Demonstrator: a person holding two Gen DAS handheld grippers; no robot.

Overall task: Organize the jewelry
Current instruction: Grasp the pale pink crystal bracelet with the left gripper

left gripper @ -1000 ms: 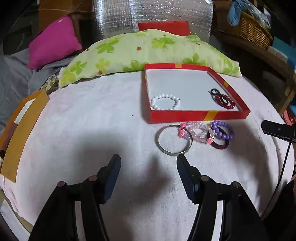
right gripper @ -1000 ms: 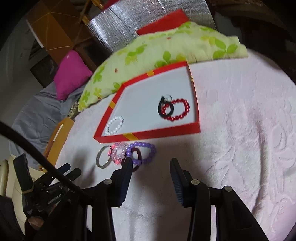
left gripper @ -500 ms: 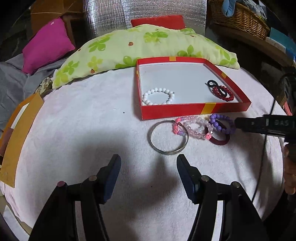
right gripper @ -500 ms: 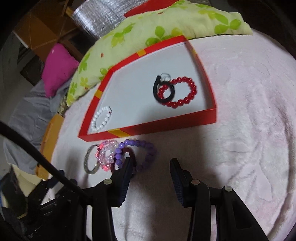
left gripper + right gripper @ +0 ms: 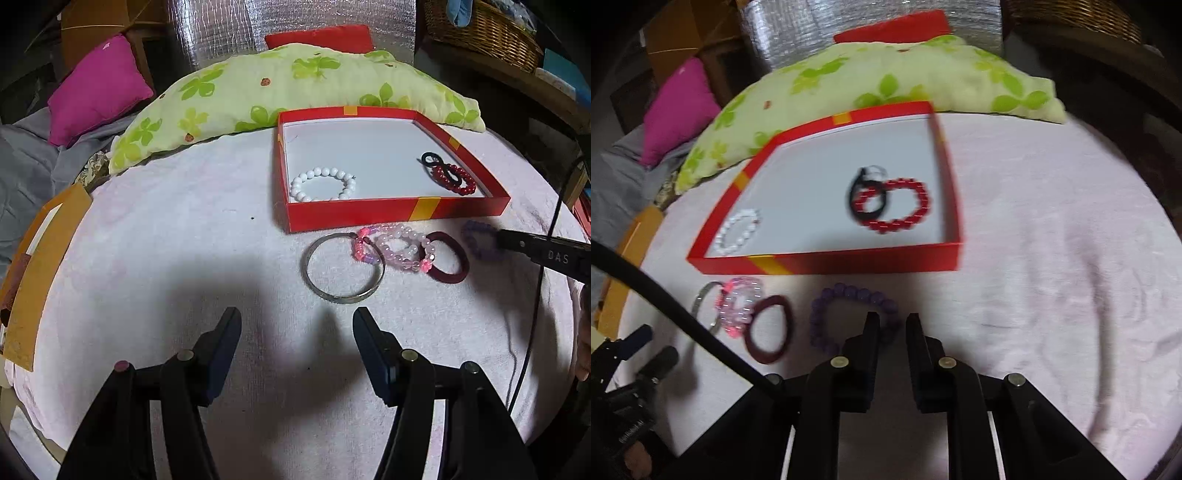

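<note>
Purple bead bracelet (image 5: 849,314) just in front of red box (image 5: 827,261): light, floppy, slippery; right gripper (image 5: 891,320) jaws narrowed over near-side beads, grip unconfirmed; left gripper (image 5: 295,325) wide, empty.

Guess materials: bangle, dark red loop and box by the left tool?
Bangle: looks like metal, polished, since its thin rigid band glints silver. Dark red loop: probably fabric elastic, matte, with a soft uneven oval outline. Box: likely cardboard, with red printed walls, yellow stripes and a plain white inside.
</note>
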